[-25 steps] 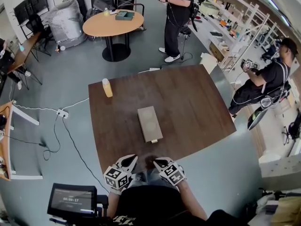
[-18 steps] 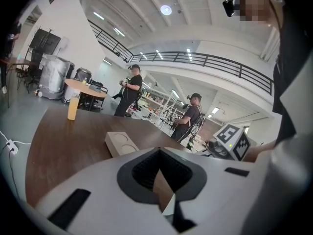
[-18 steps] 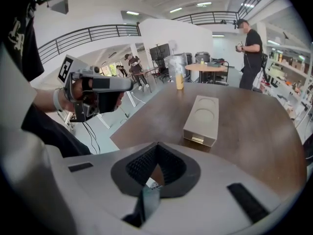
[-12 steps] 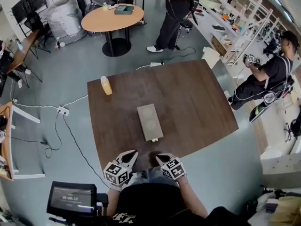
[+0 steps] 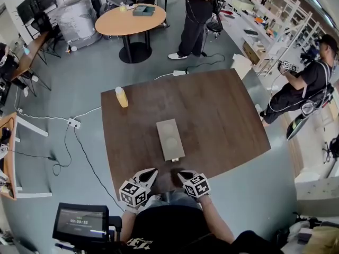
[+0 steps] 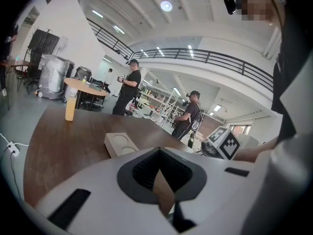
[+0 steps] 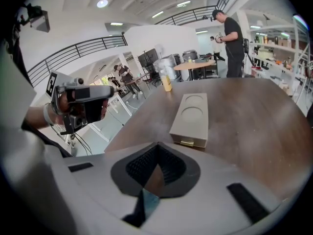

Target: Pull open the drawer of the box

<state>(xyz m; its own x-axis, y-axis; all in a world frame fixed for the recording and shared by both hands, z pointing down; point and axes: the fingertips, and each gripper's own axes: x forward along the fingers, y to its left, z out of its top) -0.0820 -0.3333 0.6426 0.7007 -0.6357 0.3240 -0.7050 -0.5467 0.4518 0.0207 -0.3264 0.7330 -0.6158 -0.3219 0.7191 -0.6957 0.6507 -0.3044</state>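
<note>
The box (image 5: 170, 139) lies lengthwise in the middle of the counter (image 5: 222, 115). Its drawer (image 5: 174, 158) is closed and faces the near edge, with bare wood all round the box. The left tongs (image 5: 150, 172) and right tongs (image 5: 183, 173) hover over that near edge, apart from the box, both closed on nothing. A bottle (image 5: 122, 97) stands by the far left edge, well apart.
</note>
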